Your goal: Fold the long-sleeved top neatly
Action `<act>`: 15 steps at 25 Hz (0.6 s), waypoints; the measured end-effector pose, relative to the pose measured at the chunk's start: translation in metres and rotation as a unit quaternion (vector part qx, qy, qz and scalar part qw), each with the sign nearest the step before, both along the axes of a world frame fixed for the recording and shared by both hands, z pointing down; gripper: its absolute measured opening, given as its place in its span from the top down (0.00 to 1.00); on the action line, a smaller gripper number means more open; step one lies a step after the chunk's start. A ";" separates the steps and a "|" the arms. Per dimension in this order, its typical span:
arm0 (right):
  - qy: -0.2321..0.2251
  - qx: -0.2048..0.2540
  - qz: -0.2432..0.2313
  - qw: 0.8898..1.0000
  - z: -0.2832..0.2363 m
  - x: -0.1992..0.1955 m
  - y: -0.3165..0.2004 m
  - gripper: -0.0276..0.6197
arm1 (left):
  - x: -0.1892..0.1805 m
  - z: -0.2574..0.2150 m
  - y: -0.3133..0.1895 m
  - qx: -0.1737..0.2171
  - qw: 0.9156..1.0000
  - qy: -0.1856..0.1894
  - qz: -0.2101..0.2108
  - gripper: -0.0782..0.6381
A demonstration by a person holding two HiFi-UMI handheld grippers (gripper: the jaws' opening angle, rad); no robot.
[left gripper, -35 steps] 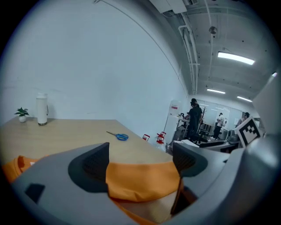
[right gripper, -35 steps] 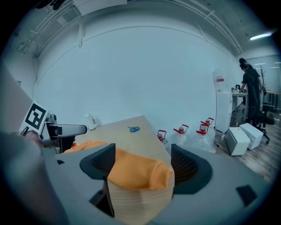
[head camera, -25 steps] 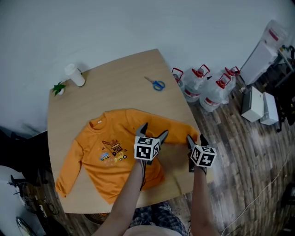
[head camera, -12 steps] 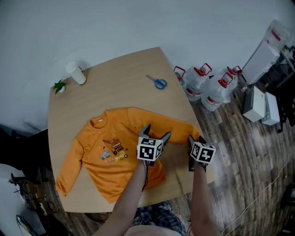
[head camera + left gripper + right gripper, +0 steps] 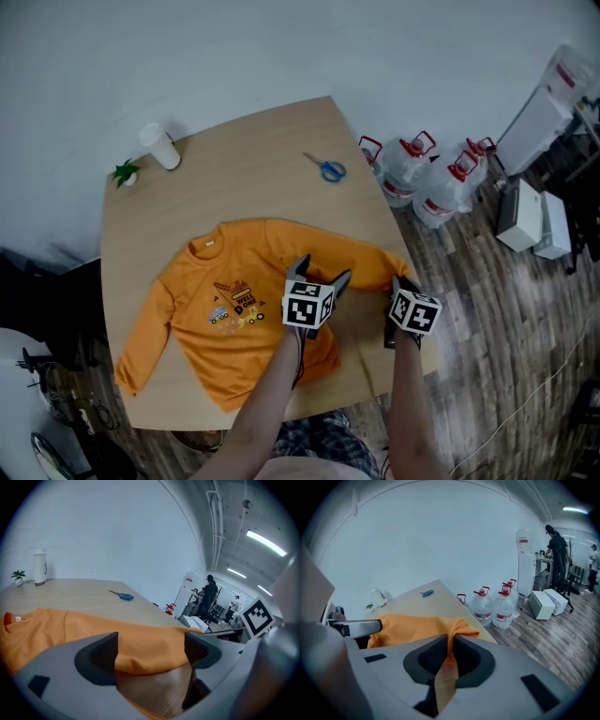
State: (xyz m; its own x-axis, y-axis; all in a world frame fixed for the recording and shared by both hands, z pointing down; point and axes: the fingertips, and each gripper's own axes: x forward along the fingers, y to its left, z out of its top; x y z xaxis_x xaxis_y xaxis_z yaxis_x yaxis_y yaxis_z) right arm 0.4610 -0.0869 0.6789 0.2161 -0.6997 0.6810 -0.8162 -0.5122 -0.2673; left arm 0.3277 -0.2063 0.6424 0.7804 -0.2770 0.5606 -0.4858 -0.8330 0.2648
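Note:
An orange long-sleeved top [image 5: 234, 300] with a small chest print lies flat, front up, on the wooden table [image 5: 234, 169]. My left gripper [image 5: 322, 274] stands open over the top's right sleeve near the armpit. In the left gripper view the orange sleeve [image 5: 93, 630] lies between the wide-apart pads of the left gripper [image 5: 150, 651], touching neither. My right gripper [image 5: 399, 281] is at the sleeve's cuff by the table's right edge. The right gripper [image 5: 451, 656] has its jaws closing, with a thin fold of the orange cuff [image 5: 461, 629] pinched between the pads.
Blue-handled scissors [image 5: 325, 168] lie at the far right of the table. A white cup [image 5: 160, 147] and a small green plant [image 5: 127, 173] stand at the far left corner. Several water jugs [image 5: 422, 178] stand on the wooden floor just past the table's right edge.
The right gripper's jaws have come together on the sleeve's cuff. The left gripper has stayed open over the sleeve, and neither hand has shifted much.

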 end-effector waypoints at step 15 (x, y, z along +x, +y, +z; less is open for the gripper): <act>0.088 0.074 -0.064 0.991 -0.100 -0.018 -0.055 0.89 | -0.049 -0.045 -0.036 0.024 0.998 0.021 -0.053 0.27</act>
